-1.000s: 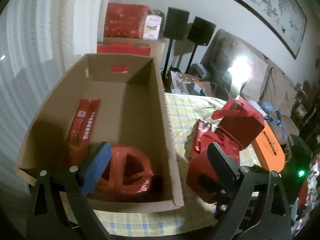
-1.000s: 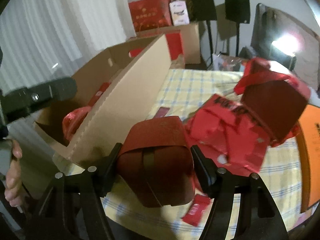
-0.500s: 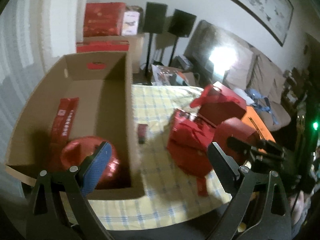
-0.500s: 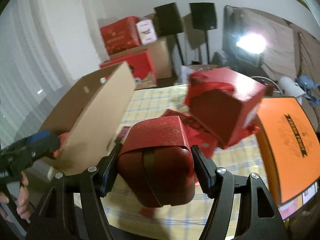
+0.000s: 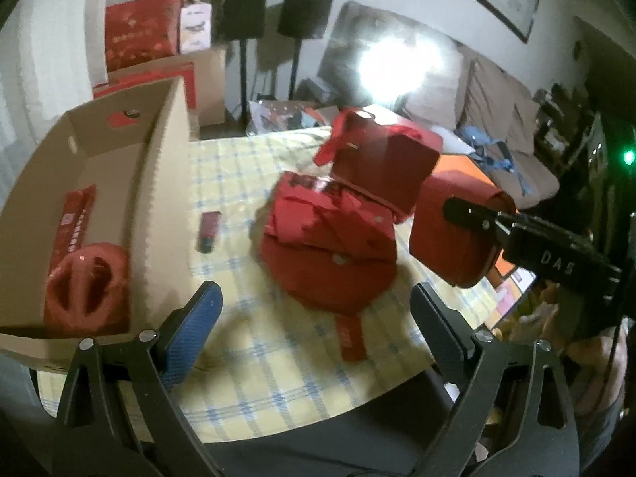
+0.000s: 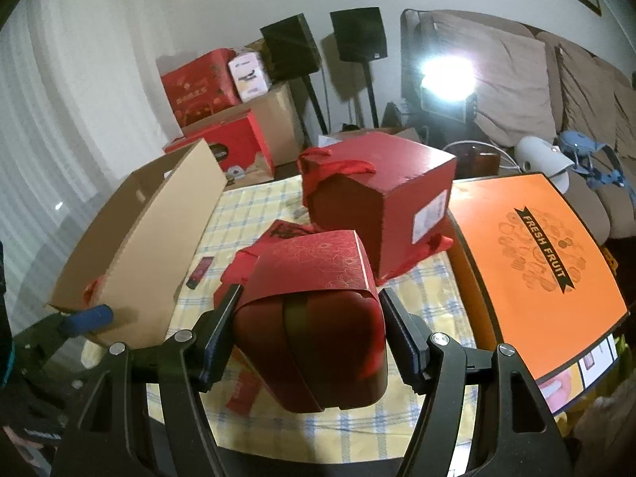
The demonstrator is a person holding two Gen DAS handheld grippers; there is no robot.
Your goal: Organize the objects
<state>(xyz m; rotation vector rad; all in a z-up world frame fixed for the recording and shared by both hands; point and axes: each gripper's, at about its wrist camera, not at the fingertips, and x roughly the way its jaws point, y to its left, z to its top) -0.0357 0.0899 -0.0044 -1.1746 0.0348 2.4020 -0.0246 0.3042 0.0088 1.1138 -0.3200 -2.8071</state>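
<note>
My right gripper (image 6: 310,294) is shut on a dark red tin (image 6: 318,342) with a patterned red paper sleeve, held above the checked tablecloth (image 6: 254,206). The left wrist view shows the same tin (image 5: 449,234) at the right, above the table's edge. My left gripper (image 5: 312,294) hangs over the cloth in front of a heap of red packets (image 5: 330,246); its jaws are closing with nothing gripped between them. The cardboard box (image 5: 159,183) at the left holds a round red ornament (image 5: 85,282) and a flat red packet (image 5: 73,222).
A red cube gift box (image 6: 377,198) with a ribbon stands behind the heap. An orange "Fresh Fruit" box (image 6: 532,262) fills the table's right side. A small dark packet (image 5: 208,230) and a red slip (image 5: 349,338) lie on the cloth. Speakers, cartons and a sofa stand behind.
My left gripper has swung right, from over the cardboard box to over the cloth. The right gripper has carried the tin up and to the right, away from the box wall.
</note>
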